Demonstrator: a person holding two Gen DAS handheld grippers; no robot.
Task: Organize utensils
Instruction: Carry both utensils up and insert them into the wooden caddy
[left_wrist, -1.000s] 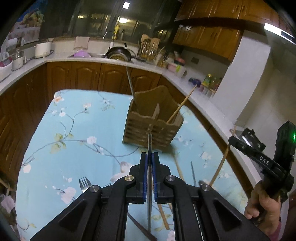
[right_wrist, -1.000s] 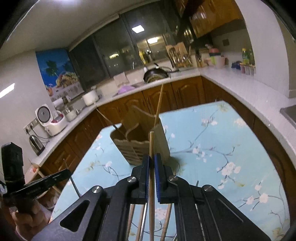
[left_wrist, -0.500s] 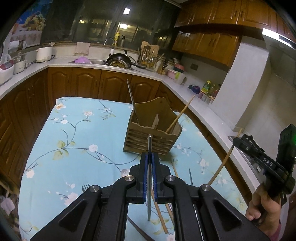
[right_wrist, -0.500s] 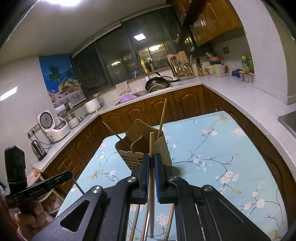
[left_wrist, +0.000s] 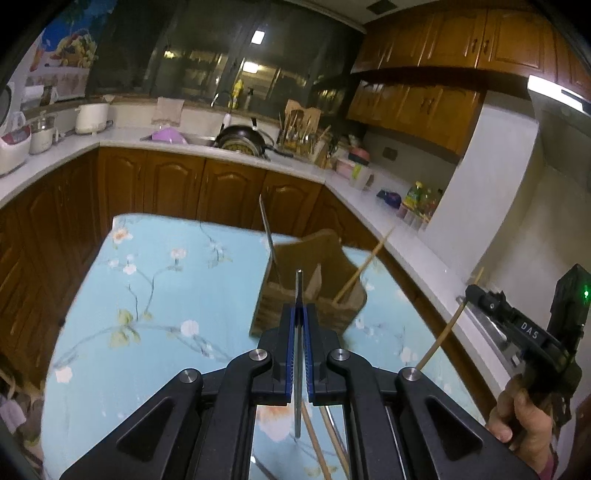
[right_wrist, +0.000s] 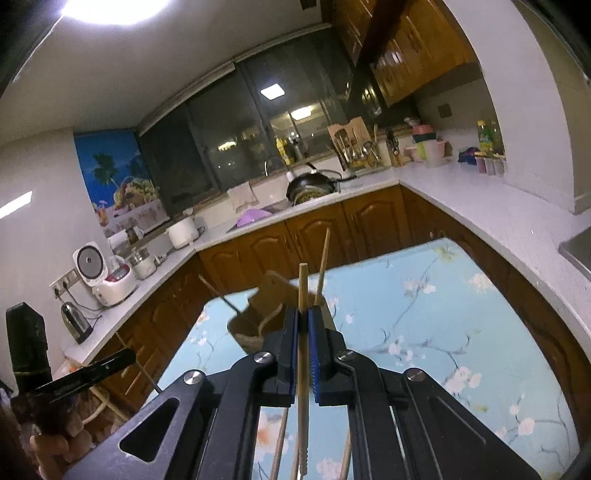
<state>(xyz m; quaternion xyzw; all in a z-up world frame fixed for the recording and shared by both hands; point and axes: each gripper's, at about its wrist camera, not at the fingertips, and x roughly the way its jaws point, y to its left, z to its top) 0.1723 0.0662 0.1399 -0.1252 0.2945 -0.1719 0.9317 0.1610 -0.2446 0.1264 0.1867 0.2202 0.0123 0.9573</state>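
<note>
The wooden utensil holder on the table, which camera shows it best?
The left wrist view: the wooden utensil holder shows its slatted front and compartments with little covered. In the right wrist view, the holder is mostly hidden behind the right gripper and its chopstick.

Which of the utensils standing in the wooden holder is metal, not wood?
The thin grey one leaning at the wooden holder's left side in the left wrist view. The other, a chopstick, is pale wood and leans right.
</note>
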